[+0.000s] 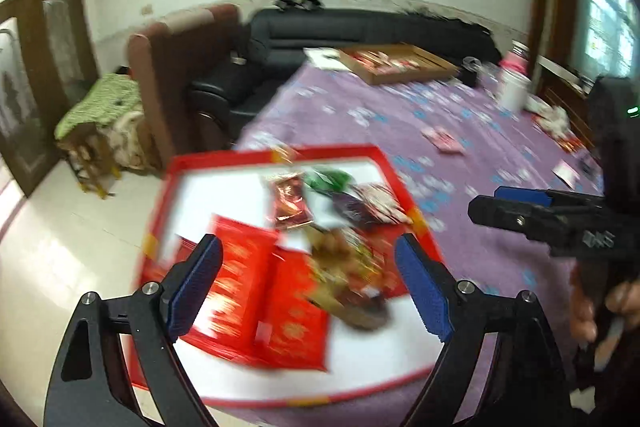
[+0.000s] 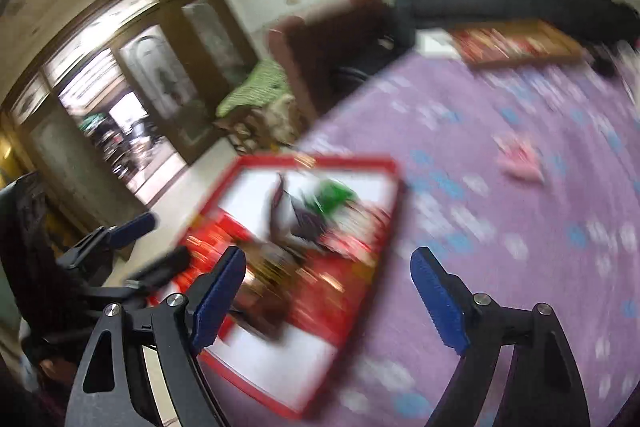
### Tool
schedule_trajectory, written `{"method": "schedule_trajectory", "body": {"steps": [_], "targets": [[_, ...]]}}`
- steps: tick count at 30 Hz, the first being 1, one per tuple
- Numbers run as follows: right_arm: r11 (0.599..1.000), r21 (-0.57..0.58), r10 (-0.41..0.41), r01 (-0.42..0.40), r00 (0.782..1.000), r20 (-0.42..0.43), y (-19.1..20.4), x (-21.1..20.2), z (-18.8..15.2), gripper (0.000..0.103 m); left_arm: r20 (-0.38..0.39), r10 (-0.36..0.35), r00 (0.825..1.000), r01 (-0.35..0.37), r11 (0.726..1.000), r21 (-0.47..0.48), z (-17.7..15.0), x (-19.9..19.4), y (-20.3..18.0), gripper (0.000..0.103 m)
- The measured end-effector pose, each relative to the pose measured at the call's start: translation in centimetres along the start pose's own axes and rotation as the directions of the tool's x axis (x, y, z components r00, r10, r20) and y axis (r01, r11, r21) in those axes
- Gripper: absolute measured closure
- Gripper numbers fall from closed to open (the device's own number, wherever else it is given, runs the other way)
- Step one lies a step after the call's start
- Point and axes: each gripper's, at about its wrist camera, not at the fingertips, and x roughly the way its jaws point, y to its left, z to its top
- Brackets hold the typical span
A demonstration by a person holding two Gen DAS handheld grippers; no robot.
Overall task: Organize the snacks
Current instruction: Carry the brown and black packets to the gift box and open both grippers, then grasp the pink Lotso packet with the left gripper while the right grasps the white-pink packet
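Observation:
A red-rimmed white tray (image 1: 172, 187) lies at the near corner of a table under a purple cloth (image 1: 460, 115). It holds red packets (image 1: 240, 279), a dark red packet (image 1: 290, 201), a green packet (image 1: 326, 179) and several blurred snacks. My left gripper (image 1: 310, 287) hangs open above the tray with nothing between its blue pads. My right gripper (image 2: 330, 299) is open too, over the tray's right rim (image 2: 394, 211) and empty. Each gripper shows in the other's view: the right gripper (image 1: 496, 205) at the right, the left gripper (image 2: 160, 243) at the left.
A pink packet (image 1: 444, 141) lies loose on the cloth. A wooden tray (image 1: 400, 65) with snacks sits at the far side, with a white cup with a pink lid (image 1: 514, 83) to its right. A black sofa (image 1: 360, 27) and a brown armchair (image 1: 172, 67) stand beyond the table.

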Motion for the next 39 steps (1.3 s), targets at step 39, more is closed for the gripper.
{"method": "schedule_trajectory", "body": {"steps": [39], "targets": [[0.569,0.679,-0.573,0.464,0.816,-0.077,-34.2,-11.9,0.0,0.024,-0.174,0.002,0.985,0.033,0.98,0.197,12.3,9.9,-12.8,0.015]]}}
